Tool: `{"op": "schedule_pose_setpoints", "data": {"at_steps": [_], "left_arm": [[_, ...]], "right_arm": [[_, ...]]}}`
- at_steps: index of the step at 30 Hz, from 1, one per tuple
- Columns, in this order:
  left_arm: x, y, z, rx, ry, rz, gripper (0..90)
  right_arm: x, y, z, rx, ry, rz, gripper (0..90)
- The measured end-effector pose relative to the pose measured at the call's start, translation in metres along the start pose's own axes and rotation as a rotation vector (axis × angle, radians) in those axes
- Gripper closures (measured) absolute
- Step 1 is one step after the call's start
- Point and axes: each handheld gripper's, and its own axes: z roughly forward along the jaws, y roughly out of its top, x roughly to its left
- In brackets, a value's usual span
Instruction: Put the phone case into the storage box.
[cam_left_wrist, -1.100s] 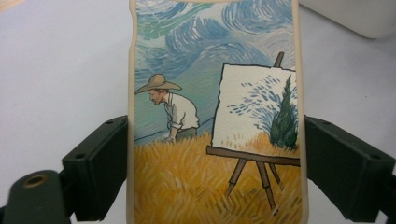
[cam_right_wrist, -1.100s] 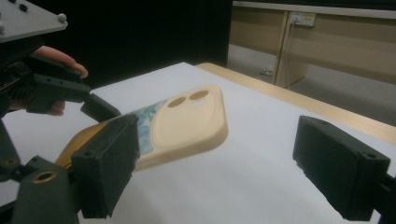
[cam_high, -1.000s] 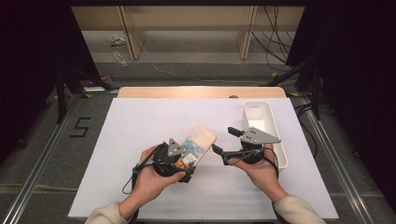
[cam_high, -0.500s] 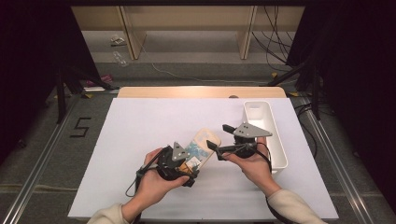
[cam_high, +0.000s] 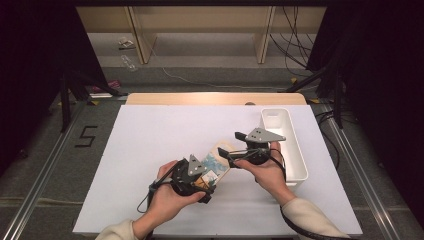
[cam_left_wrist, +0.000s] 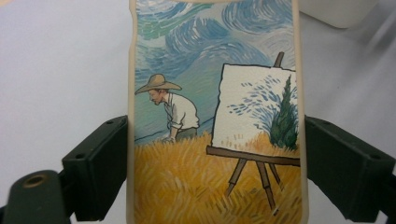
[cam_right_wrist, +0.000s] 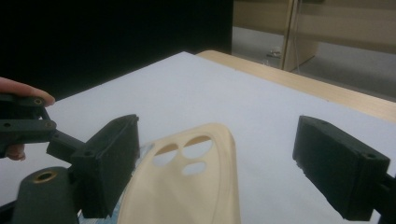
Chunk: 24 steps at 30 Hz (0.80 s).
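Observation:
A phone case (cam_left_wrist: 215, 93), cream-edged with a painted picture of a painter in a straw hat at an easel, lies between the jaws of my left gripper (cam_left_wrist: 217, 172), which is shut on its two long sides. In the high view the left gripper (cam_high: 209, 173) holds the phone case (cam_high: 214, 162) tilted just above the white table (cam_high: 150, 140), camera end toward the right hand. My right gripper (cam_high: 231, 148) stands open around that camera end. In the right gripper view the cream inside of the case (cam_right_wrist: 196, 191), with camera cut-outs, sits between the wide-apart jaws of the right gripper (cam_right_wrist: 224, 172), close to the left one.
A white rectangular bin (cam_high: 292, 150) stands at the right side of the table, just behind the right hand. A wooden strip (cam_high: 215, 98) edges the table's far side. Beyond it lie shelves and cables on the floor.
The right gripper has moved left, away from the bin, and its open jaws now straddle the case's camera end. The left gripper has lowered the case slightly and turned it toward the right hand.

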Motion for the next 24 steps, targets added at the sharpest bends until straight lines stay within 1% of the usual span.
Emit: {"op": "schedule_pose_setpoints", "data": {"at_steps": [13, 18, 24], "left_arm": [[-0.001, 0.0, 0.0, -0.008, -0.001, 0.002, 12.0], [-0.002, 0.0, 0.001, -0.009, -0.004, 0.005, 12.0], [-0.003, 0.001, 0.001, -0.01, -0.007, 0.008, 12.0]], "right_arm": [[0.001, -0.002, 0.011, 0.045, 0.019, 0.02, 15.6], [0.001, -0.003, 0.013, 0.055, 0.018, 0.027, 15.6], [0.001, -0.003, 0.015, 0.06, 0.03, 0.045, 15.8]]}}
